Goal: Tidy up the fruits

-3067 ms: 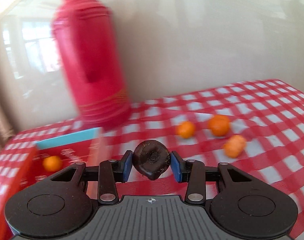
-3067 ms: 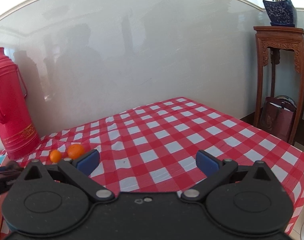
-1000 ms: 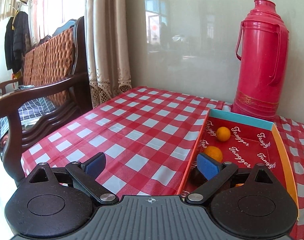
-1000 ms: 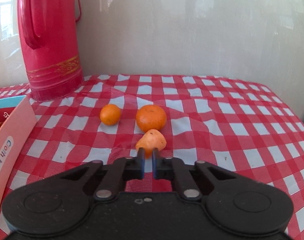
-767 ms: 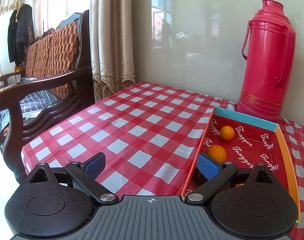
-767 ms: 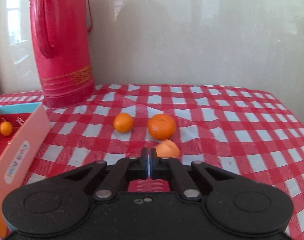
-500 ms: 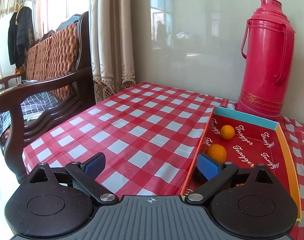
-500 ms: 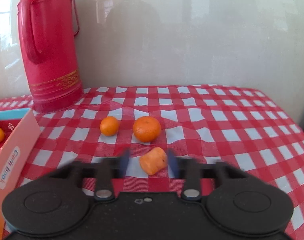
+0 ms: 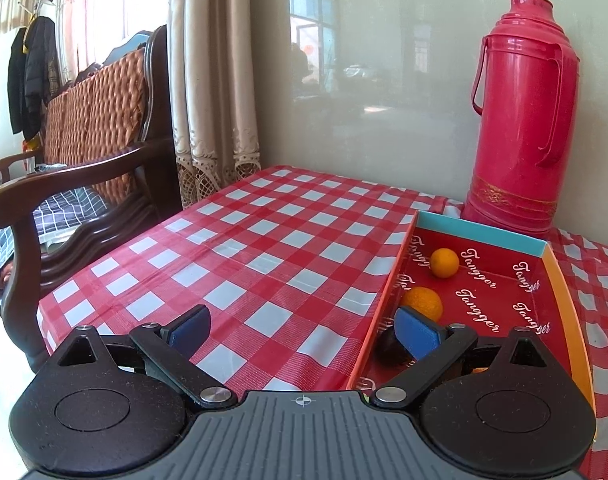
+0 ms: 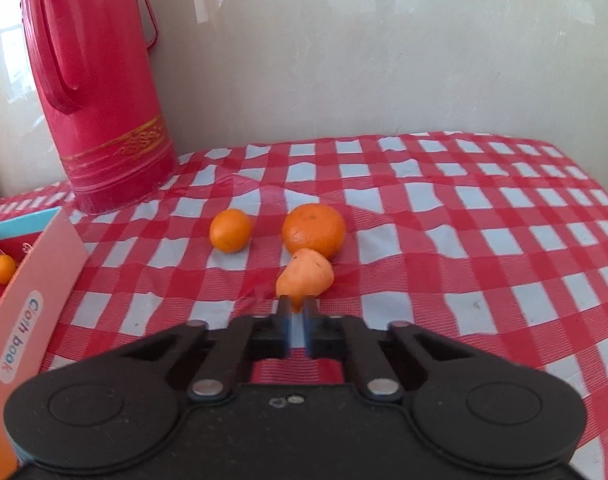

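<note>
In the right wrist view my right gripper (image 10: 296,306) is shut on the narrow near tip of a pale orange fruit (image 10: 305,278) that lies on the checked cloth. Just beyond it are a large orange (image 10: 313,230) and a small orange (image 10: 230,231). In the left wrist view my left gripper (image 9: 304,326) is open and holds nothing, astride the left wall of the red box (image 9: 479,236). Two oranges (image 9: 444,263) (image 9: 423,302) lie in the box. A dark fruit (image 9: 387,348) lies there too, partly hidden by my right finger.
A tall red thermos (image 9: 523,120) (image 10: 104,100) stands behind the box against the wall. The box's outer wall (image 10: 36,300) rises at the left of the right wrist view. A wooden armchair (image 9: 84,184) and a curtain stand beyond the table's left edge.
My left gripper let go of the dark fruit, which now lies in the box, and has since kept still. My right gripper opened around the pale fruit and closed on its tip.
</note>
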`<state>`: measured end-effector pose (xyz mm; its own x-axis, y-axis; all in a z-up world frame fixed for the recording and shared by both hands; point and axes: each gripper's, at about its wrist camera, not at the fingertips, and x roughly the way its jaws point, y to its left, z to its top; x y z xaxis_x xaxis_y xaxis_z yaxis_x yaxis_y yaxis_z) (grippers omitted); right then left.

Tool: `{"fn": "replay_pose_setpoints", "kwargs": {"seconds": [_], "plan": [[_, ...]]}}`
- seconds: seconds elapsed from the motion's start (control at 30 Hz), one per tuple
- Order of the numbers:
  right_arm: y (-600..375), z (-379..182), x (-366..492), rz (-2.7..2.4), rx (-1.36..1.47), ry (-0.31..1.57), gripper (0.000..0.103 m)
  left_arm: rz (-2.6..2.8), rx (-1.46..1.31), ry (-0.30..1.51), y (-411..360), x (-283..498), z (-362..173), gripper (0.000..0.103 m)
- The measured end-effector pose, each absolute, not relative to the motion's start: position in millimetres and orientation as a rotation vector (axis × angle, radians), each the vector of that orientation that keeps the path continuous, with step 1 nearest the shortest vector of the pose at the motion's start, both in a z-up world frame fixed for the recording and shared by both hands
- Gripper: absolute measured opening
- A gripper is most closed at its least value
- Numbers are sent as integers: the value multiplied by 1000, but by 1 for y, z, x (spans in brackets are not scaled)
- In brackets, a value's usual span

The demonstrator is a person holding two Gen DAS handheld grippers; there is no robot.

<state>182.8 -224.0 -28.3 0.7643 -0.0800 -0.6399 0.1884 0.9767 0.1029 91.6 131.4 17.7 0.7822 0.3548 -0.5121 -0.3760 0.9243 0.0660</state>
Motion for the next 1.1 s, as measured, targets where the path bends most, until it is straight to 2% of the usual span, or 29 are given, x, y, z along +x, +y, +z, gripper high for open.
{"fn": "replay_pose_setpoints", "kwargs": {"seconds": [0.13, 0.17, 0.2, 0.23, 0.3, 0.4, 0.5, 0.53, 0.57, 0.6, 0.9, 1.1], "plan": [[-220, -24, 180, -158, 138, 669, 0, 398, -49, 544, 133, 91, 18, 98], [-221, -24, 180, -166, 142, 676, 19, 399, -47, 544, 133, 91, 18, 98], [-222, -25, 181, -166, 154, 687, 27, 399, -45, 544, 132, 91, 18, 98], [-224, -25, 181, -163, 170, 687, 32, 398, -43, 544, 132, 91, 18, 98], [-227, -26, 183, -158, 192, 690, 31, 398, -38, 541, 130, 91, 18, 98], [-228, -26, 188, -170, 185, 688, 38, 395, -31, 539, 129, 91, 18, 98], [-231, -27, 195, -181, 185, 693, 38, 394, -26, 540, 128, 92, 17, 98], [-232, -28, 197, -181, 191, 694, 35, 395, -27, 540, 128, 92, 17, 99], [-234, -29, 198, -186, 192, 695, 24, 395, -27, 541, 128, 92, 17, 99], [-235, -30, 197, -192, 192, 691, 22, 395, -29, 542, 128, 92, 17, 99], [-222, -13, 179, -127, 183, 611, 22, 397, -31, 537, 126, 92, 17, 99], [-170, 16, 148, 143, 189, 529, 22, 429, -55, 541, 134, 91, 17, 99]]}}
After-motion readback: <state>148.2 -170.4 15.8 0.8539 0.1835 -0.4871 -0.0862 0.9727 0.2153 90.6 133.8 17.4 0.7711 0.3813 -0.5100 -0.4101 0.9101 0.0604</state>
